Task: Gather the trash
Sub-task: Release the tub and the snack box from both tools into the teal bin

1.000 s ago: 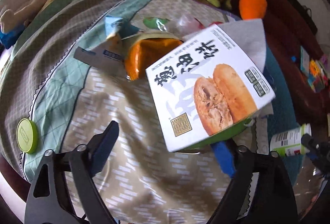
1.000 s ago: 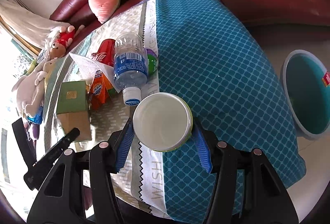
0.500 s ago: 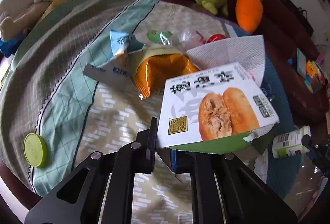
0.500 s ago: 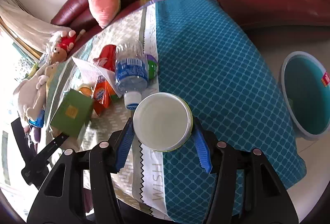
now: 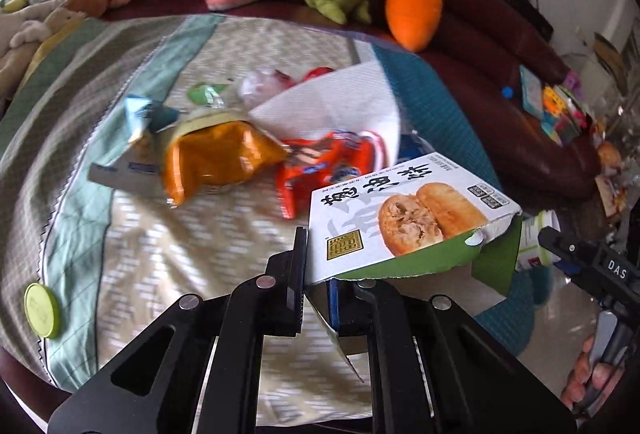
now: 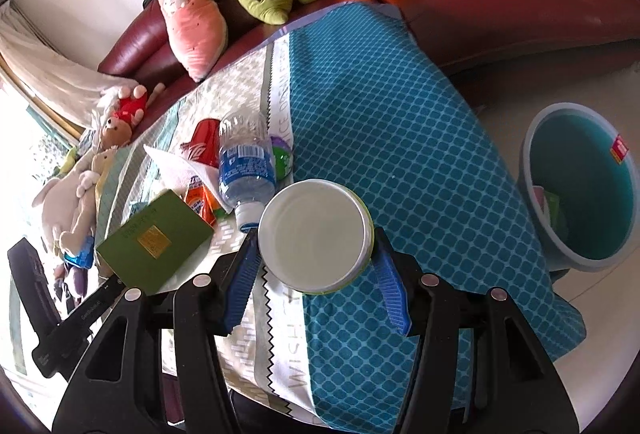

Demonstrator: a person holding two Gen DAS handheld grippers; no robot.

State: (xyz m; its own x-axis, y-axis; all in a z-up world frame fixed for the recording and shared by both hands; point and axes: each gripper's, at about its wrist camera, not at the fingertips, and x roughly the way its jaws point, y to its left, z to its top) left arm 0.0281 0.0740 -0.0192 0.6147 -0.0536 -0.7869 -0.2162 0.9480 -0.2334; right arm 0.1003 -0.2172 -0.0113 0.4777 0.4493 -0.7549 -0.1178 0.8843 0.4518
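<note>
Cardboard pastry box point(image 5: 404, 218) pinched in left fingers point(image 5: 298, 274), one white tub point(image 6: 316, 236) clamped by right fingers point(image 6: 240, 274)

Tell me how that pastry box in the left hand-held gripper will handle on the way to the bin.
The pastry box is pinched by one thin edge in the left hand-held gripper, so it will probably sag or swing. Its torn end flap hangs open, suggesting it is empty, light and easily crushed.

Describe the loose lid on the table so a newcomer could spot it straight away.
Start at the patchwork tablecloth, then go to its near-left corner, well away from the wrapper pile. The lid lies there alone: a flat, round, yellow-green disc, the only piece of litter not crumpled or printed.
</note>
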